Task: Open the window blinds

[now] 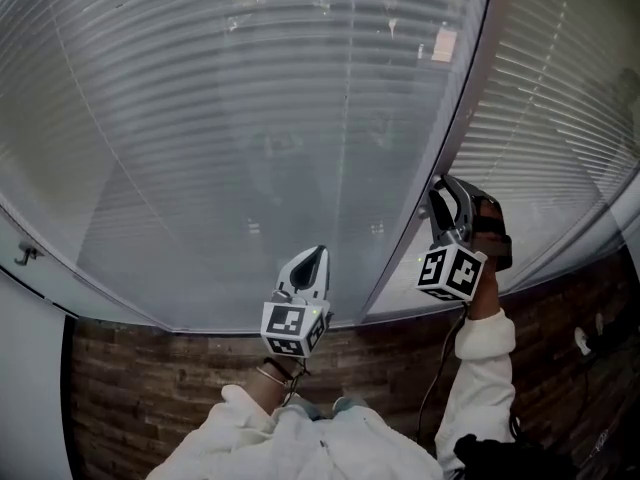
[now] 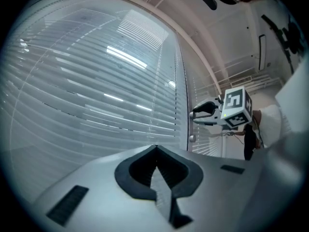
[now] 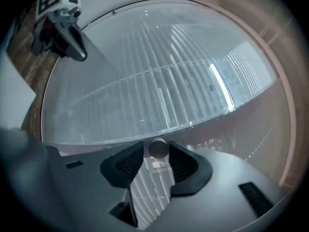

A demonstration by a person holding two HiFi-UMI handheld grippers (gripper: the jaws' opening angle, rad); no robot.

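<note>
Right gripper view: right gripper [image 3: 158,153] released, jaws apart flanking wand knob [image 3: 158,147]. Left gripper [image 2: 155,149] clenched shut, empty, facing window blinds [image 2: 96,81].

- The blinds [image 1: 250,148] run out past the top and side edges of the head view.
- A pink tag [image 1: 444,44] high on them is too small to read.
- A small wall hook [image 1: 25,255] is too tiny to make out.
- The knob [image 3: 158,148] between the right gripper [image 3: 157,156] jaws is blurred.
- The person's sleeve [image 1: 480,368] is cut off below.
</note>
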